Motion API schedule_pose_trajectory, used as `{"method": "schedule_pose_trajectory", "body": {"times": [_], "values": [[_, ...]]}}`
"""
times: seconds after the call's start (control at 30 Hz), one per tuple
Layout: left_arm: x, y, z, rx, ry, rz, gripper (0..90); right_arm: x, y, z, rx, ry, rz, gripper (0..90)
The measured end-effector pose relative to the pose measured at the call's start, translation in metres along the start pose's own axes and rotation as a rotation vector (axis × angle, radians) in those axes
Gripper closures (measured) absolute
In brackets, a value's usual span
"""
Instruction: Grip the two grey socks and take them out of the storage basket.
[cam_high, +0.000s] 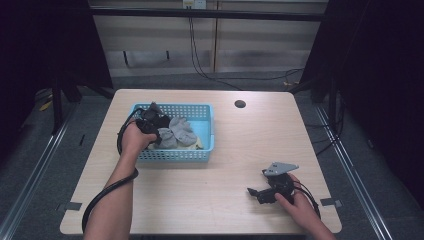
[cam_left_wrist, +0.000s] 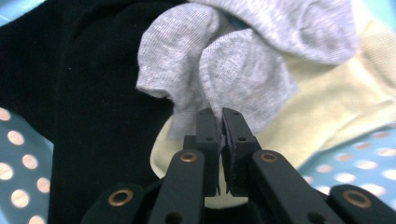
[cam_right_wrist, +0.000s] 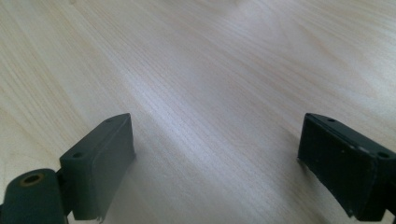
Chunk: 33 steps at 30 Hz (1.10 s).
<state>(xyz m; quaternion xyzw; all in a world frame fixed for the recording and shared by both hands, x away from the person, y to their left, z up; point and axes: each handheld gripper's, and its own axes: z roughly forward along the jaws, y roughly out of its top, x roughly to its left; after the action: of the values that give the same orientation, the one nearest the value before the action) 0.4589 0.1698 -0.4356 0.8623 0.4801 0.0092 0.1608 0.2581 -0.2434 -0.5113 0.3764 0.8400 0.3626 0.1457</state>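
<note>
Pale wood-grain covered the surface (cam_high: 210, 190), which carried a light blue perforated basket (cam_high: 206, 150) toward its left rear, with a dark round hole (cam_high: 240, 104) in the wood near the far edge. Inside the basket lay grey socks (cam_high: 177, 132), a black garment (cam_left_wrist: 84, 140) and a pale yellow piece of cloth (cam_left_wrist: 336, 107). The left hand-held gripper (cam_left_wrist: 220, 122) reached into the basket, its jaws pinched together on a fold of a soft, finely knitted grey sock (cam_left_wrist: 233, 70). The right hand-held gripper (cam_high: 256, 193) rested low over the bare wood near the front right, jaws spread wide and holding nothing.
</note>
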Motion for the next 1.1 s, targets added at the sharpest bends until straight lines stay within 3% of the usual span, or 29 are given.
{"method": "schedule_pose_trajectory", "body": {"times": [0.3,0.73,1.1], "values": [[-0.003,0.007,-0.028,-0.008,-0.039,-0.002,86.7,0.000,0.000,0.000,-0.001,0.000,0.003,10.1],[-0.005,0.021,-0.064,-0.041,-0.046,0.009,86.7,0.000,0.000,0.000,-0.002,-0.002,0.001,10.1],[-0.015,0.040,-0.091,-0.022,-0.052,0.034,86.9,0.000,0.000,0.000,-0.001,-0.002,0.001,10.1]]}}
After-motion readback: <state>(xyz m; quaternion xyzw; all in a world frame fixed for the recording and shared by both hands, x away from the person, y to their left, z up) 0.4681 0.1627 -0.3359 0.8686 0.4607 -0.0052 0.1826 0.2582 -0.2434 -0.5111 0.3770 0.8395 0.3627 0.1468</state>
